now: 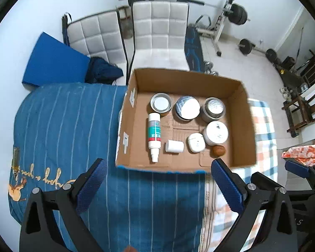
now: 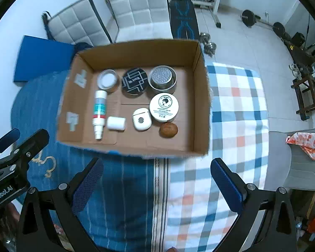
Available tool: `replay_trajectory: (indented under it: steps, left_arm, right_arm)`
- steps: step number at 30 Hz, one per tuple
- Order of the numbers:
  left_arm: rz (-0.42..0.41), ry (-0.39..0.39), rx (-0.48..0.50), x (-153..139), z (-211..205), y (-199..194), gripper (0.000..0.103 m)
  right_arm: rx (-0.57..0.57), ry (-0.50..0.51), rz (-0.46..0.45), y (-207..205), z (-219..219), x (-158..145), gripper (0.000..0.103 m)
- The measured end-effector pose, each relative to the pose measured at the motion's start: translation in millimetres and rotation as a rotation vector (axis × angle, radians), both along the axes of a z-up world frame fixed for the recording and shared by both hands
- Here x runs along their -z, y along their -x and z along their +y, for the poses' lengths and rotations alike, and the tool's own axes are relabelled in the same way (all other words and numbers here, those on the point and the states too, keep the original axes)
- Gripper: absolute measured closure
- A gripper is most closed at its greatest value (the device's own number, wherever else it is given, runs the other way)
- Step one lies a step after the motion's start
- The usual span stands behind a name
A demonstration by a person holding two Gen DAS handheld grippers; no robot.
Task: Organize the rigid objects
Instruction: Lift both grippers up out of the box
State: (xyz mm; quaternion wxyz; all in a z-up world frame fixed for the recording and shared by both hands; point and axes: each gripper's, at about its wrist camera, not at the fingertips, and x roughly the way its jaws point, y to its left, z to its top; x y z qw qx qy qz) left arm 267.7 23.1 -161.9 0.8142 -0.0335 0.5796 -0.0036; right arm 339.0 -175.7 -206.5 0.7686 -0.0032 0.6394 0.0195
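A cardboard box [image 1: 244, 126] [image 2: 201, 96] sits on the bed. Inside lie three round tins along the far side [image 1: 161, 103] [image 1: 187, 107] [image 1: 214, 107], a white spray bottle [image 1: 154, 135] [image 2: 99, 113], a small white roll [image 1: 174, 146] [image 2: 116, 123], a white earbud case [image 1: 196, 142] [image 2: 142, 119], a white cream jar [image 1: 216, 133] [image 2: 164, 107] and a brown nut-like ball [image 1: 218, 150] [image 2: 168, 130]. My left gripper [image 1: 157, 187] is open and empty, just in front of the box. My right gripper [image 2: 156, 187] is open and empty too, in front of the box.
The bed carries a blue striped cover [image 1: 63, 126] and a plaid blanket [image 2: 237, 109]. Two white chairs [image 1: 159, 37] and a blue board [image 1: 50, 63] stand behind the box. Weights and a bench [image 2: 183, 19] stand on the floor at the back right.
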Motion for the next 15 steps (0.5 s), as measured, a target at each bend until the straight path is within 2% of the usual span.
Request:
replay_trajectory:
  steps: [7, 15]
  left_arm:
    - [-0.099, 0.0, -0.016, -60, 4, 54, 0.001]
    - [-0.174, -0.004, -0.003, -104, 3, 97, 0.001]
  right_arm:
    - [0.012, -0.026, -0.094, 59, -4, -62, 0.0]
    - [0.012, -0.042, -0.183, 117, -12, -115, 0.0]
